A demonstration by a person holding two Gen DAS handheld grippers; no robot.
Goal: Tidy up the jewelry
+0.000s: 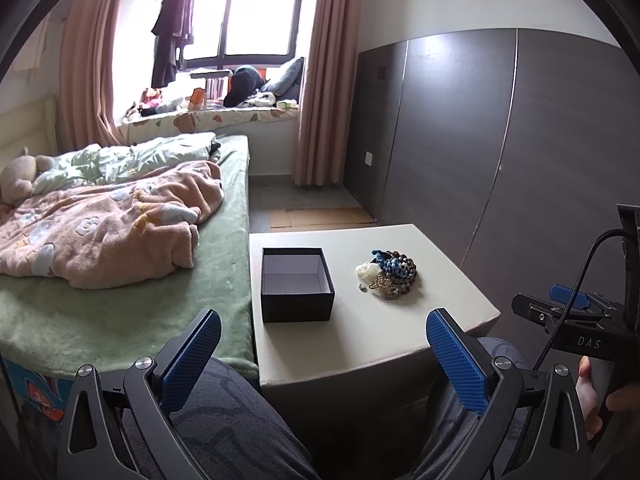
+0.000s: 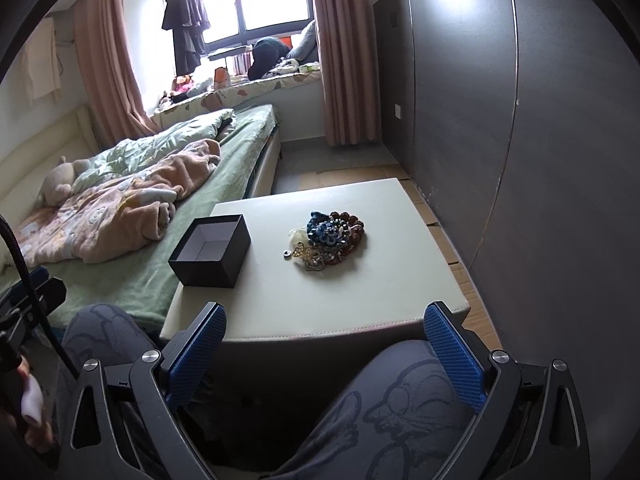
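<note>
While the black box [image 1: 297,285] is seen empty, no sorting is judged done; all jewelry remains to be moved.

Jewelry pile [image 1: 390,274] is noted on the pale table [image 1: 360,336], right of centre in the left wrist view, beside the box but apart from it. Left gripper [image 1: 324,354] and right gripper [image 2: 326,350] are recorded at the lower frame edge, jaws spread wide, nothing held, both well short of the pile, which lies up-frame of them.
</note>
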